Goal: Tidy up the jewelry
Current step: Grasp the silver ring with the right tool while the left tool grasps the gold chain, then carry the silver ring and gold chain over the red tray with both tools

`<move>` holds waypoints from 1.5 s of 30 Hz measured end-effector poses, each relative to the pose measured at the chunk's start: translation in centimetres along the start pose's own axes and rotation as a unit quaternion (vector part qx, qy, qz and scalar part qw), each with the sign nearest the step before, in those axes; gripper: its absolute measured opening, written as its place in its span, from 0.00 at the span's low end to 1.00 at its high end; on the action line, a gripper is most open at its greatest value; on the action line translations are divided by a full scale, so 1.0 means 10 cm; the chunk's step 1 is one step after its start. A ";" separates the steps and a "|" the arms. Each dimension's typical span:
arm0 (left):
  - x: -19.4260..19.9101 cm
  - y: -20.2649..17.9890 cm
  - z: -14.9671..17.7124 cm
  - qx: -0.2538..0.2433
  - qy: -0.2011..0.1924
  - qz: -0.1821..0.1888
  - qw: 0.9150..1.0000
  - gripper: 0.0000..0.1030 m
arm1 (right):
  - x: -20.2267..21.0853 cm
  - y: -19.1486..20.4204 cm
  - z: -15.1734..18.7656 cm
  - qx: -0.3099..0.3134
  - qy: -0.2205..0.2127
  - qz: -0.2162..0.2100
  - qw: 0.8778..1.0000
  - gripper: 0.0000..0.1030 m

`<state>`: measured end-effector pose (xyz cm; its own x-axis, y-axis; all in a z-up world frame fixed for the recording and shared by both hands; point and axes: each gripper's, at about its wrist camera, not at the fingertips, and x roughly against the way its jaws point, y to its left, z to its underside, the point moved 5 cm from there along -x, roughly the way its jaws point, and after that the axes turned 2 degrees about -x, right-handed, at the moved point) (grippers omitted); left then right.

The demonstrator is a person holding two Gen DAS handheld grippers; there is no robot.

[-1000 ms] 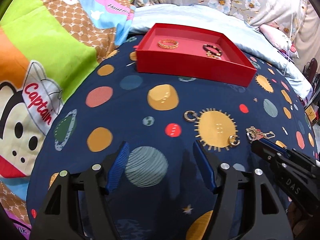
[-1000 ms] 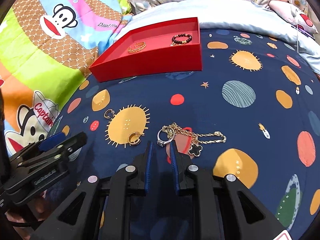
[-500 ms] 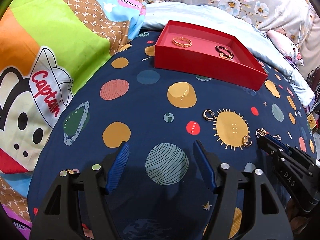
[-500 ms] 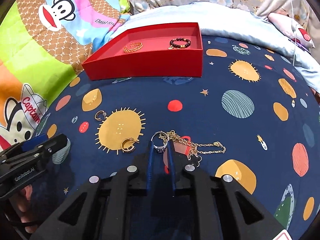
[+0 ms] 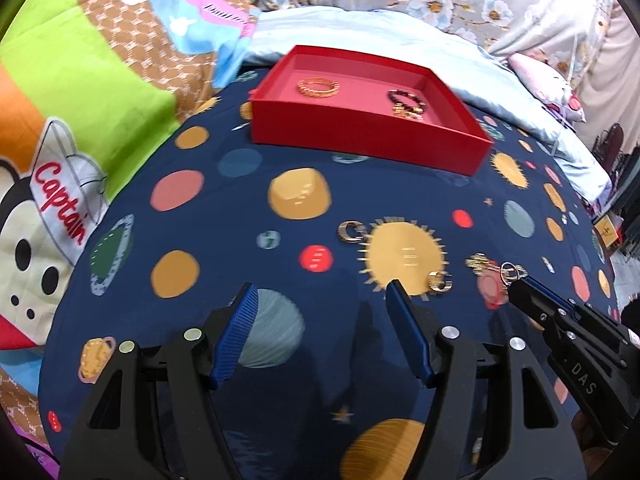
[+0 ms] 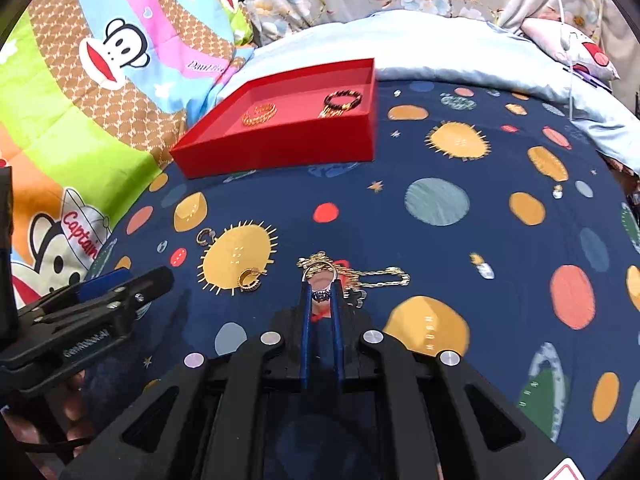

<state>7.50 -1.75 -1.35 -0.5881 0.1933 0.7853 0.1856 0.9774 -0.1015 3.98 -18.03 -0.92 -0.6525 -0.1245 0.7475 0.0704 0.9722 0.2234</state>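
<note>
My right gripper (image 6: 321, 285) is shut on a silver ring (image 6: 320, 280) with a dark stone, held just above a gold chain necklace (image 6: 376, 278) on the navy planet-print blanket. The ring also shows in the left wrist view (image 5: 510, 271) at the right gripper's tip. My left gripper (image 5: 322, 296) is open and empty above the blanket. Two gold hoop earrings lie loose, one near (image 6: 249, 279) and one further back (image 6: 205, 236). The red tray (image 6: 280, 148) at the back holds a gold bracelet (image 6: 260, 114) and a dark bead bracelet (image 6: 343, 101).
A bright monkey-print quilt (image 6: 80, 92) lies on the left. A pale blue cover (image 6: 460, 48) and a small pillow (image 6: 572, 46) lie behind the tray. The blanket drops away at the right edge.
My right gripper has closed on the silver ring and lifted it off the necklace. The left gripper has drifted slightly, still open.
</note>
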 end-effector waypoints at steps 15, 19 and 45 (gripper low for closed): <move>-0.19 -0.84 -0.22 -0.037 0.011 0.063 0.997 0.59 | 0.16 -0.61 0.05 -0.053 0.003 0.019 0.998 0.08; -0.35 -1.01 -0.22 -0.044 0.027 0.069 0.996 0.51 | 0.15 -0.70 0.04 -0.066 0.002 0.012 0.998 0.08; -0.32 -1.12 -0.21 -0.067 0.016 0.070 0.995 0.03 | 0.18 -0.71 0.01 -0.073 -0.005 0.002 0.997 0.08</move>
<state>8.92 -13.53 -1.42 -0.5241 0.3227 0.7881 0.3691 0.9201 -0.1313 2.22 -25.18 -1.28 -0.6594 -0.1176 0.7426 0.1821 0.9333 0.3095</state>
